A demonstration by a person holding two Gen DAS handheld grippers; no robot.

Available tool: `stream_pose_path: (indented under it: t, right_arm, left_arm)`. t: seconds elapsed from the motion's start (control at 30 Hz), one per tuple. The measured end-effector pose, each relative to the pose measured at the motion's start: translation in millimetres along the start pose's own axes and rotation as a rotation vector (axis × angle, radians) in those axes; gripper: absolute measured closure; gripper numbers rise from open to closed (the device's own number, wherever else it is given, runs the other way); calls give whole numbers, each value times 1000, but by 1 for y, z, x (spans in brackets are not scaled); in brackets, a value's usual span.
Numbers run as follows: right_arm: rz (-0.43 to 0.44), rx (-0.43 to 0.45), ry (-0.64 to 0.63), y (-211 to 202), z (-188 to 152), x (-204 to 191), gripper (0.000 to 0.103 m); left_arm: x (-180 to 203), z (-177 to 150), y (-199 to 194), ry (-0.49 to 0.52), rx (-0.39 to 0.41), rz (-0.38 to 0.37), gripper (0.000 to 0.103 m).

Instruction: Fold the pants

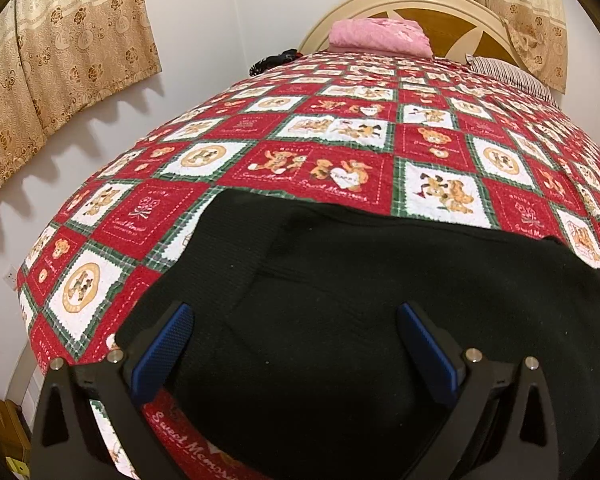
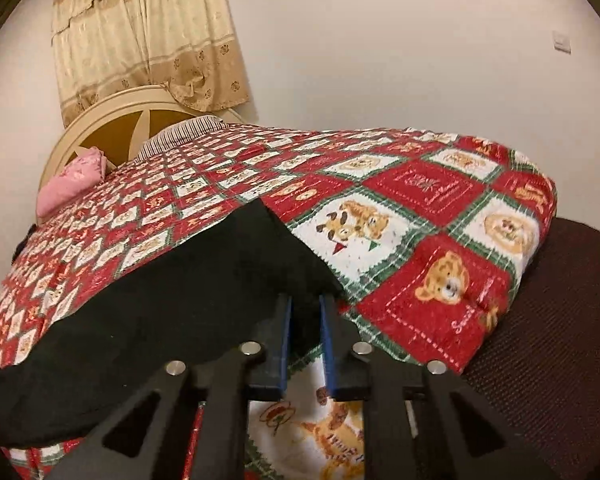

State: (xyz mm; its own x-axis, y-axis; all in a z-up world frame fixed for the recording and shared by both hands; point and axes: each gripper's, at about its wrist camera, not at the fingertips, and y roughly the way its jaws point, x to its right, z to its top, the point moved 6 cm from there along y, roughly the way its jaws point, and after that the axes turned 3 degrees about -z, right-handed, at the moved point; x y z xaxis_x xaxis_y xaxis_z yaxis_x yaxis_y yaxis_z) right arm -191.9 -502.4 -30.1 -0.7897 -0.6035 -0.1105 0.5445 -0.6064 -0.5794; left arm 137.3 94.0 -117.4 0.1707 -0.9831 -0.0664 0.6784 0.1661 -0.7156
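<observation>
The black knit pants (image 1: pixel 380 320) lie flat on the red, white and green teddy-bear patchwork quilt (image 1: pixel 340 128) that covers the bed, filling the lower half of the left wrist view from about 9 o'clock round to 3 o'clock. The left hand-held gripper (image 1: pixel 296 320) hangs just over the cloth with its blue-padded fingers (image 1: pixel 168 340) spread wide apart, one at 7 o'clock and the other at 5 o'clock; nothing is caught between them. In the right wrist view the pants (image 2: pixel 160 320) run from the centre out to 8 o'clock, and their near corner ends at the right hand-held gripper (image 2: pixel 305 312). Its jaws are drawn close together with a narrow slot left between the blue pads; dark cloth sits in that slot at the tips, yet whether the pads actually press on it cannot be told. At 12 o'clock in the left view a folded pink cloth (image 1: pixel 380 36) rests at the far end of the bed against the cream, round-topped headboard (image 1: pixel 420 4), with a striped pillow (image 1: pixel 508 74) at 1 o'clock. Beige flowered curtains (image 1: pixel 60 52) hang at 10 o'clock.
</observation>
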Motion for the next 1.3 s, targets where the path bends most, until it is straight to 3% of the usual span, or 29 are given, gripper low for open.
stream_pose_path:
  t: [0.23,0.5,0.83,0.93,1.03,1.13,1.2,1.23,1.27,1.3]
  right_arm:
    - [-50,36,-89,-10,5,-8,92]
    - [35,-9,16,-11,-7,5,91]
    - [-1,48,-53,-16,4,-5,96]
    - [-62,81,-106,-16,12,-4,97]
    - [-119,34,-125,3,8,3,97]
    - [-92,43,-104,5,10,8,96]
    - [-22,50,-60,-1,11,9,88]
    - [-14,55,-17,-5,12,16,70]
    - [-29,69,15,-10,14,21,45]
    - [-31,93,48,-15,16,26,33]
  left_arm:
    - [-1,1,0,0,0,-1,0]
    - [0,1,0,1,0,2,0]
    - [0,1,0,-1,0,1,0]
    - [0,1,0,0,0,3,0]
    - [0,1,0,-1,0,1,0]
    - [0,1,0,-2,1,0,0]
    - [0,2,0,-2,0,0,0]
    - [0,2,0,-1,1,1,0]
    - [0,2,0,-1,1,2,0]
    - [0,2,0,-2,1,2,0]
